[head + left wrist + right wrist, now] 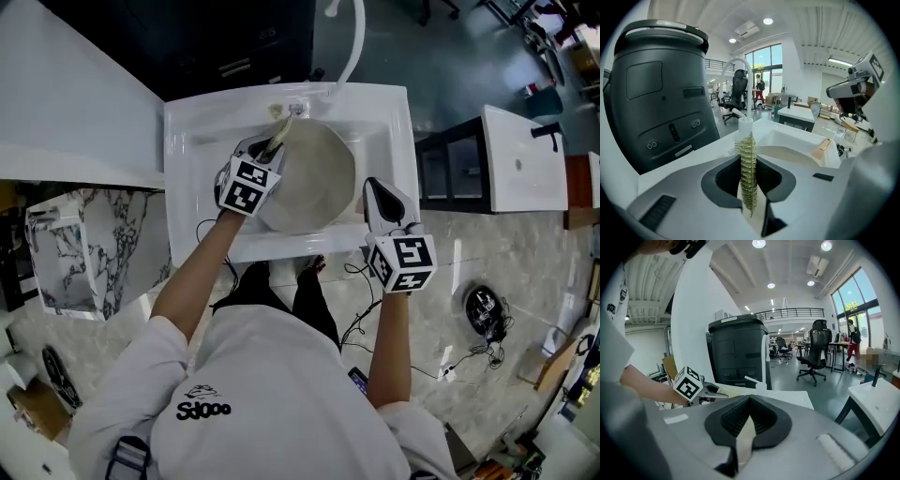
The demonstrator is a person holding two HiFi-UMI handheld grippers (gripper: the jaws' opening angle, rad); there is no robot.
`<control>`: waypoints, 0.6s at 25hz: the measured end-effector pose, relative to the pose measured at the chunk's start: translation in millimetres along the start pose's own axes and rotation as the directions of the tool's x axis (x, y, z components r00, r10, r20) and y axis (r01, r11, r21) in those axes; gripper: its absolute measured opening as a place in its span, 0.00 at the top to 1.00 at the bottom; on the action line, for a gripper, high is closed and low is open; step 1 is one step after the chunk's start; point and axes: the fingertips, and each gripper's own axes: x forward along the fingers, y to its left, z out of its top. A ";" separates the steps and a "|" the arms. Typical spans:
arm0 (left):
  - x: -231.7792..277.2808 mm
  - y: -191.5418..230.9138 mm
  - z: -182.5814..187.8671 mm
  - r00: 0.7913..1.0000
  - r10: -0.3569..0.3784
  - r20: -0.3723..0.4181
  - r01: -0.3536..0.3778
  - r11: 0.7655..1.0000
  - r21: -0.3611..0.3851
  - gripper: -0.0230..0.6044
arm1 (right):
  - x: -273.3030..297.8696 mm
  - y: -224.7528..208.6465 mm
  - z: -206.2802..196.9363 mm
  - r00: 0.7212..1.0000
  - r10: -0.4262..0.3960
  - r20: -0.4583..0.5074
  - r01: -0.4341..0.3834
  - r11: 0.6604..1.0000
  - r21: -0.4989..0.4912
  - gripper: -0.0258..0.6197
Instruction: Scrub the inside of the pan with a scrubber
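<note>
Cream pan (pixel 314 178): one, lay in the white sink (pixel 187 141), toward its back right corner, below the faucet (pixel 357 37).
Scrubber (pixel 748 171): one, green-gold mesh, stood upright over the pan's back left rim.
Grippers: two.
Left gripper (pixel 749 187): jaws pinched on the scrubber, over the sink's left half.
Right gripper (pixel 744 437): jaws closed together, nothing between them; hung at the sink's front right corner, just beside the pan.
Surface: pale marble-look floor (pixel 450 281); a second washbasin (pixel 520 159) stood well apart, to the right.
Room: open office, ceiling lights, one black cabinet (pixel 738 350).
</note>
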 end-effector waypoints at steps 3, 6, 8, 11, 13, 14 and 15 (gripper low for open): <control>20.7 0.1 -13.1 0.998 0.013 -0.058 -0.012 1.000 0.014 0.86 | 3.3 -1.7 -4.8 1.000 -0.001 -0.014 0.001 1.000 0.007 0.95; 37.8 -3.4 -25.7 0.994 0.028 -0.109 -0.027 1.000 0.016 0.86 | 3.6 -4.5 -13.3 1.000 0.000 -0.029 0.000 1.000 0.023 0.95; 48.0 -5.9 -29.3 0.992 0.041 -0.123 -0.040 0.999 0.012 0.86 | 3.4 -8.3 -19.3 0.999 0.001 -0.040 0.000 0.999 0.034 0.95; 62.8 -13.0 -32.9 0.990 0.033 -0.137 -0.031 0.999 0.012 0.86 | 4.1 -14.1 -26.9 0.999 -0.001 -0.055 0.003 0.999 0.046 0.95; 71.4 -17.7 -35.3 0.989 0.020 -0.146 -0.020 1.000 0.007 0.86 | 4.6 -17.2 -30.2 0.998 -0.003 -0.061 0.006 0.999 0.050 0.95; 75.2 -20.8 -36.5 0.989 0.014 -0.149 -0.014 1.000 0.002 0.86 | 4.1 -19.1 -31.9 0.998 -0.004 -0.065 0.007 0.999 0.052 0.95; 78.6 -24.5 -37.4 0.989 0.009 -0.150 -0.009 1.000 -0.002 0.86 | 3.1 -21.4 -34.0 0.998 -0.005 -0.070 0.009 0.998 0.055 0.95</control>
